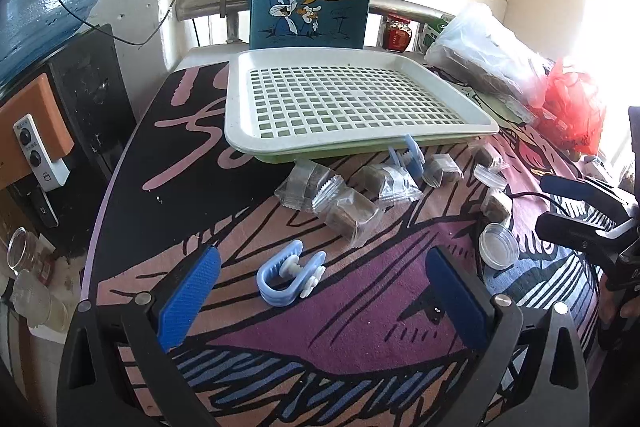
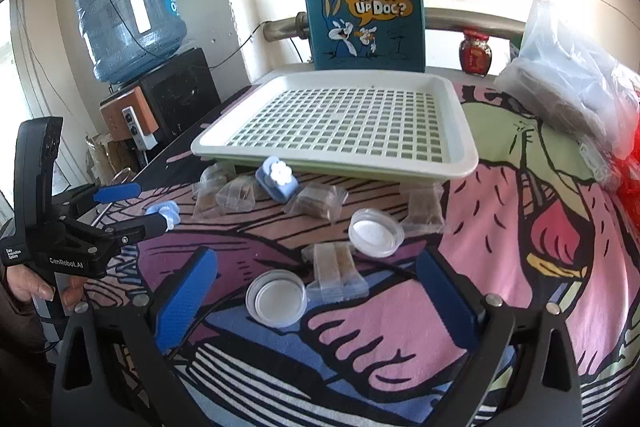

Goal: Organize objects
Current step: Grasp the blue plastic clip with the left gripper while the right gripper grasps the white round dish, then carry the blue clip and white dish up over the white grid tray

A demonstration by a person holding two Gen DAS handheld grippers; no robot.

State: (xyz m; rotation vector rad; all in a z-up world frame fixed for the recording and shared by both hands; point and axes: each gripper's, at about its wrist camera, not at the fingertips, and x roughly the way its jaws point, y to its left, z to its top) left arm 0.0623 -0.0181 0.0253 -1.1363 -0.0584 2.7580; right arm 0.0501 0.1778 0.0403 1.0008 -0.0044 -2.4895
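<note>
Left claw point(image 1: 320, 291): ribbed blue pads spread wide, empty, flanking a pale blue U-shaped plastic clip point(image 1: 286, 277) on the desk.
Right claw point(image 2: 316, 295): pads apart, empty, over a round clear lidded dish point(image 2: 276, 297).
Dishes: two seen; the second dish point(image 2: 375, 231) lies near the tray.
Tray point(image 2: 460, 131): white plastic, square-holed grid, empty, behind the scattered items.
Packets point(image 1: 352, 217): crinkled clear wrappers holding brown blocks.
</note>
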